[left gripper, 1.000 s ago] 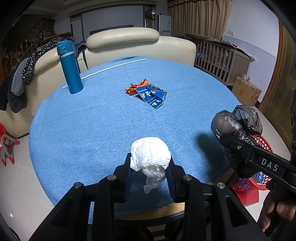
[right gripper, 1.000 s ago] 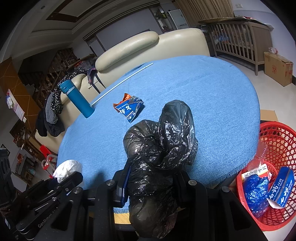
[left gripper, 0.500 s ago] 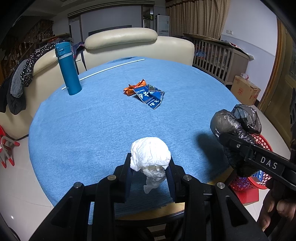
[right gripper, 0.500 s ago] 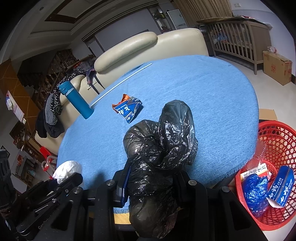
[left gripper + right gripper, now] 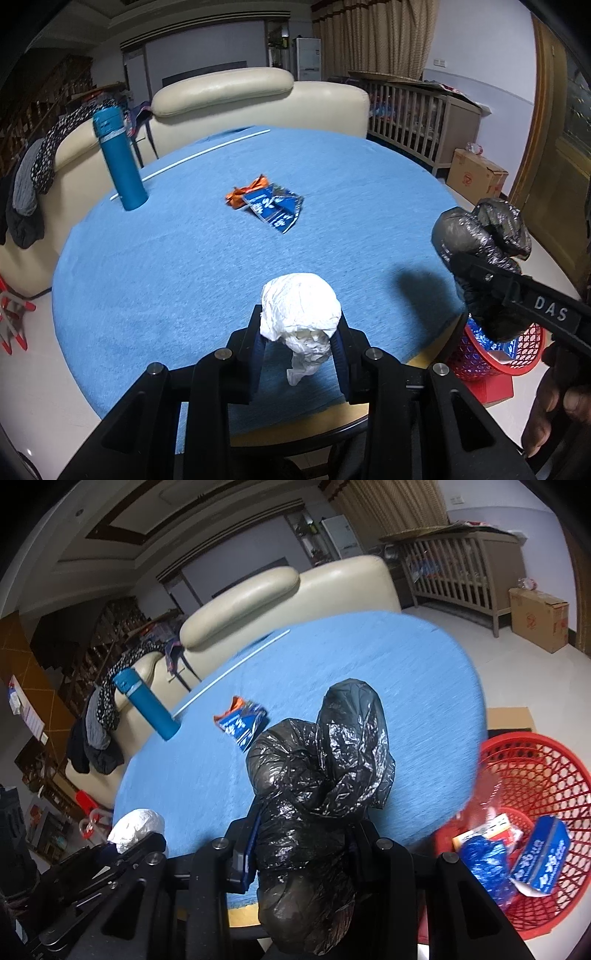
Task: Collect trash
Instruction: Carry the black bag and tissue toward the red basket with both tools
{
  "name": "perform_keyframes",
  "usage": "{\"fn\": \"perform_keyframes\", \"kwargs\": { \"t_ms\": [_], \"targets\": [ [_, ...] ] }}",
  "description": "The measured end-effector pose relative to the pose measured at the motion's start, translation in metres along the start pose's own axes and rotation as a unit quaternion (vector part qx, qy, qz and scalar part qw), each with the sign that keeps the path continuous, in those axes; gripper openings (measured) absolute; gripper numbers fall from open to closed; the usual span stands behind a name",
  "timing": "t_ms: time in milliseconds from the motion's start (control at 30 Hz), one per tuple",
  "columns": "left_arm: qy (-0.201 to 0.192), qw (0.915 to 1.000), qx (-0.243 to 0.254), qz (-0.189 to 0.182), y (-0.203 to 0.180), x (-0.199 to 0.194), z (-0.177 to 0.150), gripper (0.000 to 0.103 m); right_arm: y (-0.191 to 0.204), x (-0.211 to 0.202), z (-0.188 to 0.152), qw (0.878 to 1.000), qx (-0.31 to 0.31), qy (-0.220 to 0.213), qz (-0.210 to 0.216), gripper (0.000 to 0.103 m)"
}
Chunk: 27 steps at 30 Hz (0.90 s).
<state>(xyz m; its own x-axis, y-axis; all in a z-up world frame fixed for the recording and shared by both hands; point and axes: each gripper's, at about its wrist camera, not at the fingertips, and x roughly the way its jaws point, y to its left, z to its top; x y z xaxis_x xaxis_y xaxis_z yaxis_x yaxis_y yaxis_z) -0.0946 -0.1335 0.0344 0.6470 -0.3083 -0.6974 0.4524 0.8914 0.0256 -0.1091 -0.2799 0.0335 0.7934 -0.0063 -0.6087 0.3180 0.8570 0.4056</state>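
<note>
The left hand-held gripper [image 5: 300, 345] is clenching a crumpled white paper wad [image 5: 300, 314], lifted clear above the near edge of the round blue tabletop [image 5: 184, 266], at about 6 o'clock in the left wrist view. Over at 3 o'clock in that same view, the right hand-held gripper [image 5: 303, 843] is gripping a knotted black plastic bag [image 5: 321, 775], its bulk bulging up between the jaws and hanging down below them. A person's fingers [image 5: 550, 417] are showing at the lower right, wrapped round that gripper's handle. Out on the cloth, at roughly 12 o'clock from the paper wad, a blue snack wrapper [image 5: 275, 208] is lying flat with an orange wrapper [image 5: 245, 190] touching its far side. A tall teal flask [image 5: 120, 162] is standing upright toward 10 o'clock, and a thin white rod [image 5: 192, 162] is lying along the far part of the tabletop just behind it. From the right wrist view, the red mesh basket [image 5: 535, 775] is sitting on the floor at 4 o'clock, beside the table's edge, with a blue carton [image 5: 543, 853] and crumpled blue plastic [image 5: 484, 860] inside it. A cream sofa [image 5: 236, 99] is standing just beyond the table.
</note>
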Motion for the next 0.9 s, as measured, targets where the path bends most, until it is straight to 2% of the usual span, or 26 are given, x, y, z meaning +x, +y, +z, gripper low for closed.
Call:
{"fn": "perform_keyframes", "kwargs": {
  "t_ms": [400, 900],
  "targets": [
    [0.003, 0.9971, 0.068, -0.035, -0.058, 0.01, 0.022, 0.035, -0.065, -0.034, -0.002, 0.998, 0.054, -0.027, -0.03, 0.04],
    [0.025, 0.9788, 0.171, -0.111, -0.167, 0.032, 0.029, 0.035, -0.187, -0.068, -0.009, 0.981, 0.155, -0.04, -0.109, 0.04]
  ]
}}
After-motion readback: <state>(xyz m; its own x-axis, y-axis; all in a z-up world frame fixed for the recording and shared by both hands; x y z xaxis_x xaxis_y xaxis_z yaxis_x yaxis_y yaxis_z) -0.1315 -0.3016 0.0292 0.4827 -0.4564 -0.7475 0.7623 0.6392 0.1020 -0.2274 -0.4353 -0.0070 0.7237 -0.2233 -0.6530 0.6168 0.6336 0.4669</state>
